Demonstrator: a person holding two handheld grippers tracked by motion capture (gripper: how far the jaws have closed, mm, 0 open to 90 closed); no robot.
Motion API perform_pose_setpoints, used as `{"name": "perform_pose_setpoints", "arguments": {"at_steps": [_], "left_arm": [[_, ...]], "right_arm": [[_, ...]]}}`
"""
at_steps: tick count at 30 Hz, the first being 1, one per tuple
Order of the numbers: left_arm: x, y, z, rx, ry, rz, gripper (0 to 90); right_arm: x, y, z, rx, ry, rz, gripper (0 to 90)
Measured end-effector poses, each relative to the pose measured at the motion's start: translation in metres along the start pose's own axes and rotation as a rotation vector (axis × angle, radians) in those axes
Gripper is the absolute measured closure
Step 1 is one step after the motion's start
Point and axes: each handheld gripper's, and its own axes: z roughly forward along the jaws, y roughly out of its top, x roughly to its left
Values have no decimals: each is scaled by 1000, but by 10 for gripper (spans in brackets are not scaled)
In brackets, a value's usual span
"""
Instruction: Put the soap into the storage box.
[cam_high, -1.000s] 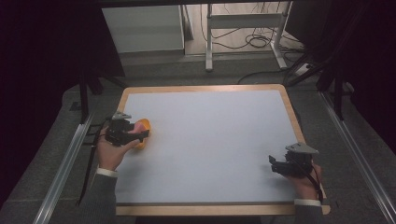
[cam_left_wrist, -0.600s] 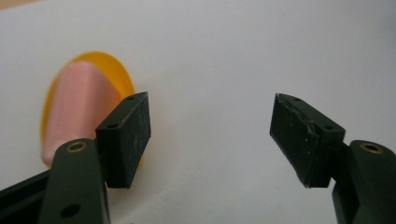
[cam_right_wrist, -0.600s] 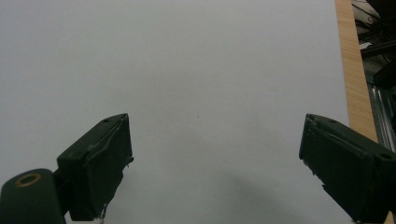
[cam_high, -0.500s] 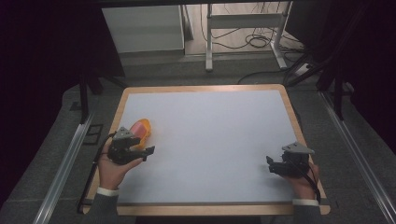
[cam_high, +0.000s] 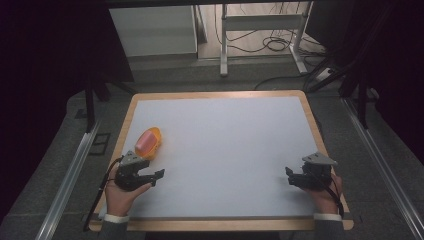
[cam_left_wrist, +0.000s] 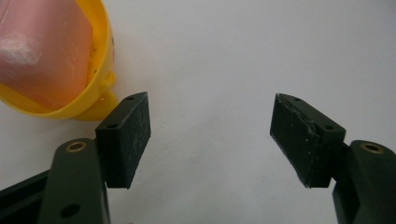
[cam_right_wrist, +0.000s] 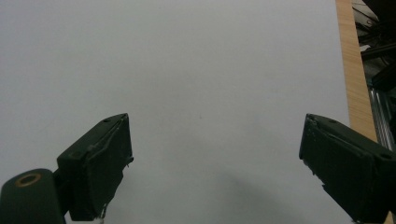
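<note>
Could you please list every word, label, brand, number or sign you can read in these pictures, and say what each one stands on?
There are none to read.
The yellow bowl and the pink block in it carry no lettering.
The white table top is blank.
The left tongs and right tongs show bare black pads with no markings.

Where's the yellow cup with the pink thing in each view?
High view: yellow cup lies on its side near the white table's left edge, just beyond the left gripper.
Left gripper view: top left corner, beside the left jaw.
Right gripper view: not in it.
Shared landmark: the white table.
</note>
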Motion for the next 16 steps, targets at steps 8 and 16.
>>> {"name": "perform_pose_setpoints", "arguments": {"at_steps": [8,16], "left_arm": [[3,-1,0,-6,-3,-11,288],[2,-1,4,13,-6,-7,277]], "right_arm": [[3,3,-3,-16,7,-10,93],[10,6,-4,-38,58,-14,93]]}}
